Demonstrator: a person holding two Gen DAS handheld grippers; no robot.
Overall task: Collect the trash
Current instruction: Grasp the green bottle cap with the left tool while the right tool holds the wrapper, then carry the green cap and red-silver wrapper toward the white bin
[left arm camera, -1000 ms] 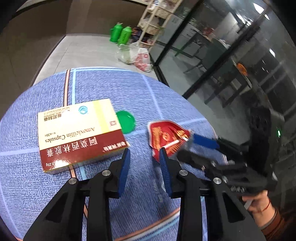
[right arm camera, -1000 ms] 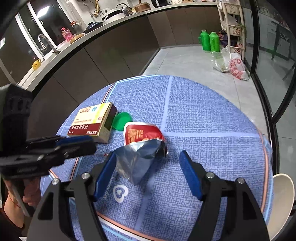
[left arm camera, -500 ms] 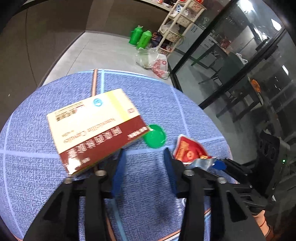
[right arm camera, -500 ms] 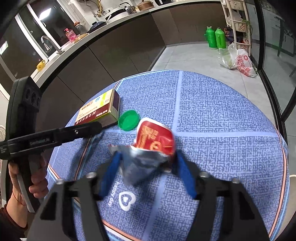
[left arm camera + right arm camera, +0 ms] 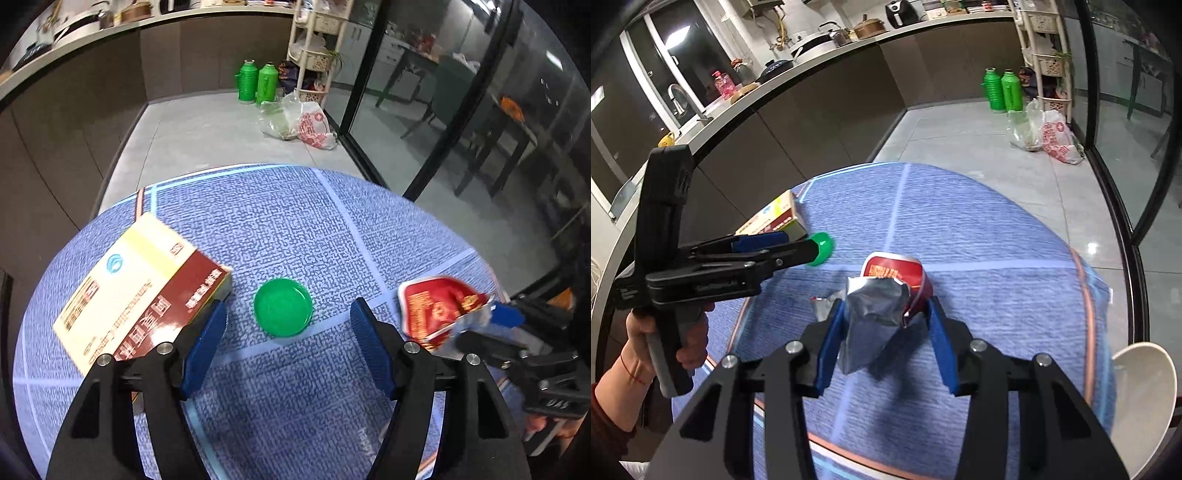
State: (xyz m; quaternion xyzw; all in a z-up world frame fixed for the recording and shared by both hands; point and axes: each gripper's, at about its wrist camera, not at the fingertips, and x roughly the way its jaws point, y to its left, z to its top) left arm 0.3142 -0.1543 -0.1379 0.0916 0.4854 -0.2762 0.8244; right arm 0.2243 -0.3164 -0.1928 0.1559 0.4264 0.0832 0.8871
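Right now the left gripper (image 5: 288, 328) hangs over the round blue-clothed tabletop (image 5: 280, 221) with its blue-padded fingers (image 5: 205, 345) spread wide and grasping nothing; a green bottle cap (image 5: 283, 307) lies flat on the cloth in the gap between them, touching neither pad. Just left of the cap sits a medicine box (image 5: 142, 288), cream, yellow and maroon, with its near corner beside the left finger. Off to the right, the right gripper (image 5: 884, 314) has its fingers (image 5: 830, 349) clenched on a crumpled wrapper (image 5: 875, 310), red and printed on one face, silver foil on the other. From the right wrist view the foil side bulges between the two pads while the red part sticks out beyond the fingertips; whether the wrapper is lifted clear of the cloth or only brushing it I cannot tell. That same view shows the left gripper (image 5: 812, 249) from the side, held by a hand (image 5: 661, 336) with a red cord at the wrist, its tips reaching over the cap (image 5: 822, 253) next to the box (image 5: 774, 221). A white bowl (image 5: 1141, 391) peeks in at the tabletop's right edge. On the floor beyond stand two green flasks (image 5: 256, 83) and some plastic bags (image 5: 299, 123).
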